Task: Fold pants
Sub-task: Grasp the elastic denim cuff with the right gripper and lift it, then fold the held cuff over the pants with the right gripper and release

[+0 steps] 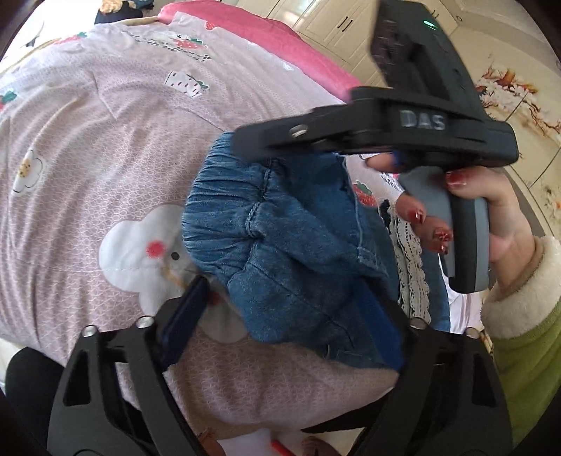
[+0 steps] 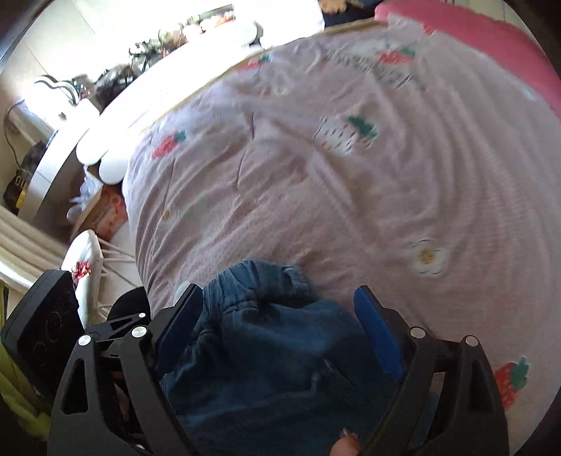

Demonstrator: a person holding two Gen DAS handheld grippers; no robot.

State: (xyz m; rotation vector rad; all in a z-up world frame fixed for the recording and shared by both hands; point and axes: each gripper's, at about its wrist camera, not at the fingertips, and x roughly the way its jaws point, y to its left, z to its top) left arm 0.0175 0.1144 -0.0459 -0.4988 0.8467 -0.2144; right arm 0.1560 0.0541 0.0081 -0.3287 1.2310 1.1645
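Note:
The blue denim pants [image 1: 291, 238] lie bunched on the pink printed bed cover [image 1: 87, 140], elastic waistband to the left. My left gripper [image 1: 284, 291] straddles their near end with its jaws open. Its left pad [image 1: 182, 315] stands clear of the cloth, and denim drapes over its right pad. From above right, a finger [image 1: 280, 135] of my right gripper reaches over the waistband, held by a hand [image 1: 501, 217]. In the right wrist view the pants [image 2: 273, 350] fill the gap of my right gripper [image 2: 277, 291]. They brush its left pad [image 2: 178, 322] but are not visibly squeezed.
A strip of white lace fabric [image 1: 410, 259] lies right of the pants. A pink blanket [image 2: 491, 38] lines the bed's far edge. Off the bed's left side stand a white rack [image 2: 84, 266] and a cardboard box [image 2: 108, 210]. Cream cabinets [image 1: 336, 24] are behind.

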